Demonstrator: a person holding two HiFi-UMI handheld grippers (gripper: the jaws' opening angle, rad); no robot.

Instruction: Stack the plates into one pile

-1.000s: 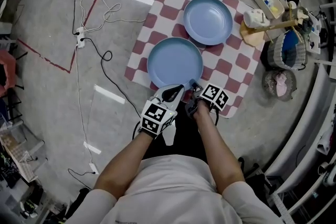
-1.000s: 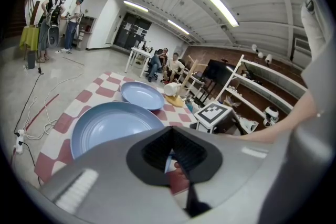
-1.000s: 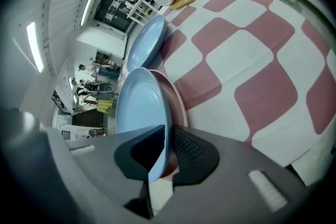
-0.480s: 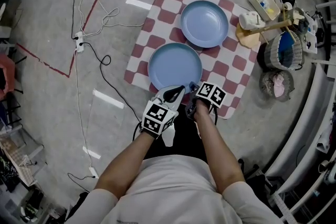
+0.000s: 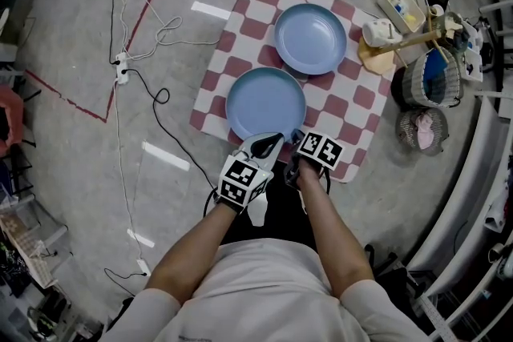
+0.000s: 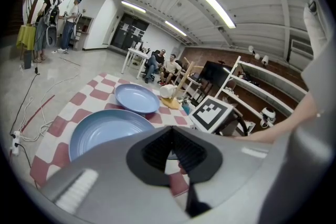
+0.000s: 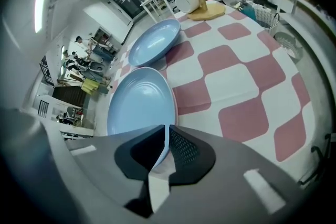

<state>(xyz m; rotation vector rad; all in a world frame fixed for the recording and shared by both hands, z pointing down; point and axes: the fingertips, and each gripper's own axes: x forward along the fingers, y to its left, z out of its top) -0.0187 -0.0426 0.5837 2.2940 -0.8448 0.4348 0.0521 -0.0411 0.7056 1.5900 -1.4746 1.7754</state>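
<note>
Both of your plates are round, pale blue and shallow, lying flat and face up on the checked cloth (image 5: 350,102), not stacked. The near plate (image 5: 266,104) lies by the cloth's edge closest to you. The far plate (image 5: 311,38) lies beyond it to the right, rims just beside each other.

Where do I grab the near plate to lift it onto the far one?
Take the near plate by its raised rim on the person's side, coming in low: it lies flat on the cloth, so only that thin lip fits between jaws. The right gripper looks closed there.
</note>
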